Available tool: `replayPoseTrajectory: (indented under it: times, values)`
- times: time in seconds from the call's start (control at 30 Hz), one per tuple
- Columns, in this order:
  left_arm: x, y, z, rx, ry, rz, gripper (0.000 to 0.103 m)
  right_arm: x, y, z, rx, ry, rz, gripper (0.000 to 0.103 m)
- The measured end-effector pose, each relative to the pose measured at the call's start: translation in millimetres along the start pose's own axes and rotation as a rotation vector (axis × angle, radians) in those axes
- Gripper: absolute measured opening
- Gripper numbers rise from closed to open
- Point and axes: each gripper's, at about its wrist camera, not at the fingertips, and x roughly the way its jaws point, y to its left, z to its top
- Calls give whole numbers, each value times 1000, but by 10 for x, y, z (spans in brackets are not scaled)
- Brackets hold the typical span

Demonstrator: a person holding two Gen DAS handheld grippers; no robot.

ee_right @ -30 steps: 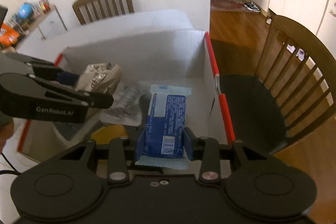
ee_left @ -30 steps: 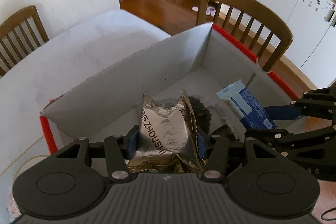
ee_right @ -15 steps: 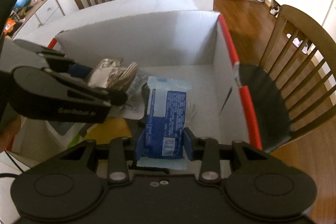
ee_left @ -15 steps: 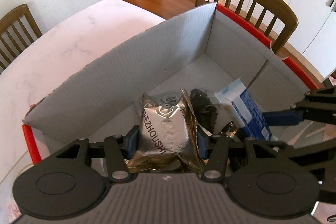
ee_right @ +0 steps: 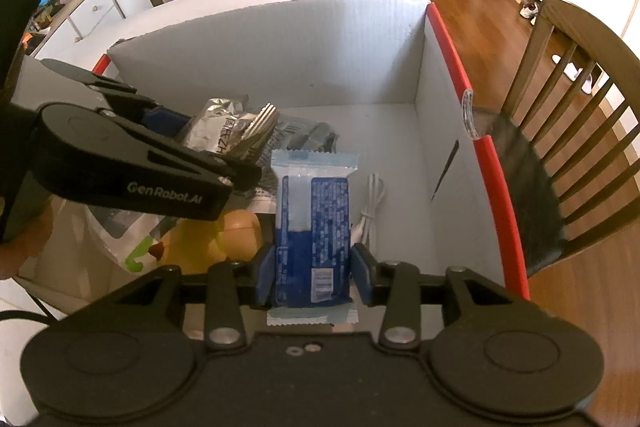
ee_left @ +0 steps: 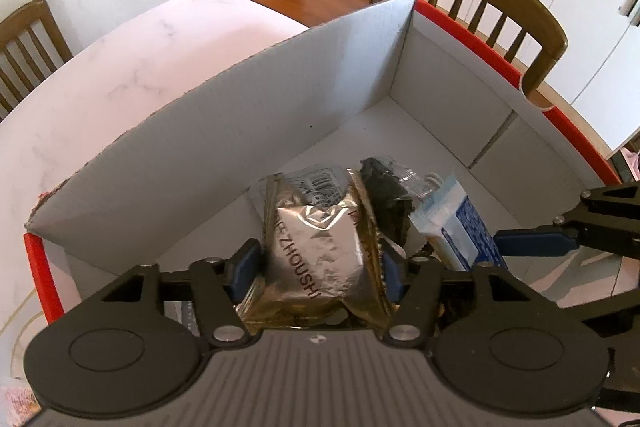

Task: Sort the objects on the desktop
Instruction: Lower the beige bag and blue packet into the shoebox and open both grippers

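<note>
My left gripper (ee_left: pixel 316 263) is shut on a crinkled silver foil snack packet (ee_left: pixel 320 247) and holds it inside a grey cardboard box with red edges (ee_left: pixel 240 115). The left gripper also shows in the right wrist view (ee_right: pixel 224 163) with the foil packet (ee_right: pixel 220 135). My right gripper (ee_right: pixel 312 267) is shut on a blue and white snack packet (ee_right: pixel 312 219), held inside the same box (ee_right: pixel 280 51). The blue packet also shows in the left wrist view (ee_left: pixel 460 227), beside the right gripper's fingers (ee_left: pixel 536 243).
On the box floor lie a clear plastic bag with dark contents (ee_left: pixel 384 183), a white cable (ee_right: pixel 372 203), a yellow toy (ee_right: pixel 208 239) and a white bag (ee_right: pixel 120 231). The box stands on a white marble table (ee_left: pixel 120 75). Wooden chairs (ee_right: pixel 576 99) stand around.
Both grippers have moved lower and further into the box with their packets still held. The box walls now rise higher around them.
</note>
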Motion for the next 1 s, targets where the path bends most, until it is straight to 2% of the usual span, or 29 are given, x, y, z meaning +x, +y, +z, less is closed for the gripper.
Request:
replayPoseTrajectory:
  times: [0.2, 0.23, 0.3, 0.6, 1.0]
  values:
    - [-93, 71, -26, -34, -24, -17, 79, -70, -8, -20, -5, -22, 2, 44]
    - [-123, 77, -32, -37, -32, -20, 79, -80, -9, -21, -6, -23, 1, 46]
    - [-182, 86, -43, -42, -46, -23, 80, -115, -6, -28, -6, -31, 9, 58]
    - [-505, 113, -97, -72, -112, -33, 80, -337, 40, -32, -9, -83, 29, 58]
    - [-1014, 72, -323, -117, -207, -21, 80, -649, 89, -69, -30, -145, 67, 58]
